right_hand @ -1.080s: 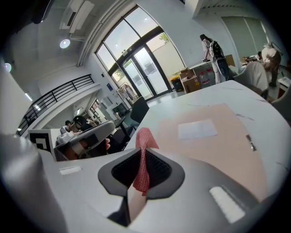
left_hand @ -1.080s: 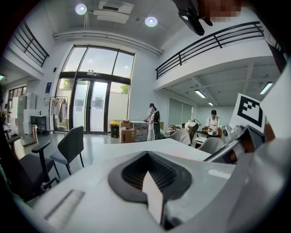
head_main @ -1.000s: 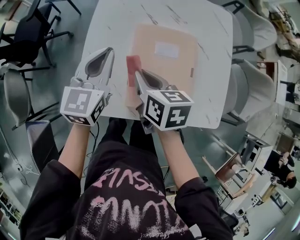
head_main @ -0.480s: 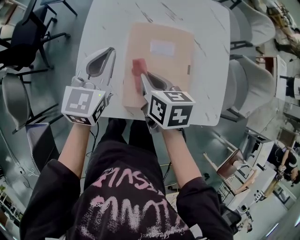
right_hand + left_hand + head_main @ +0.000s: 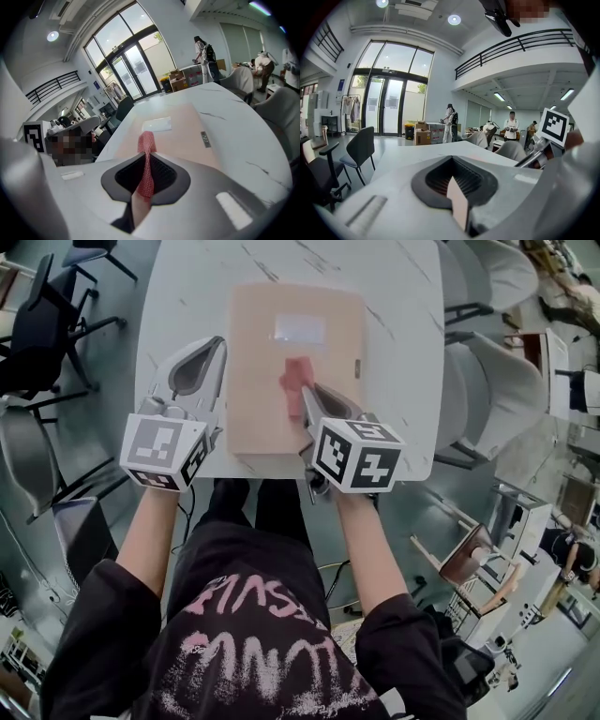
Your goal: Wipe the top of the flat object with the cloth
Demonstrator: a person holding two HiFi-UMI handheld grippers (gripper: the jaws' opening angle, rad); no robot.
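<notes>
The right tool (image 5: 307, 392) grips a small red mesh cloth (image 5: 298, 374) over the middle of the pale peach flat board (image 5: 255, 381) on the white marbled tabletop (image 5: 403, 343). The board's long axis runs straight ahead of that tool; the left tool (image 5: 208, 351), closed and empty, sits just beside its left edge

Peach flat object (image 5: 262, 381) on white table (image 5: 403, 352)

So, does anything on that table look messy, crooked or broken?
Nothing stands out. The flat peach folder lies square on the white table, with no spills or damage showing. The red cloth is pinched in the right gripper over the folder's middle; the left gripper is shut and empty beside the folder.
</notes>
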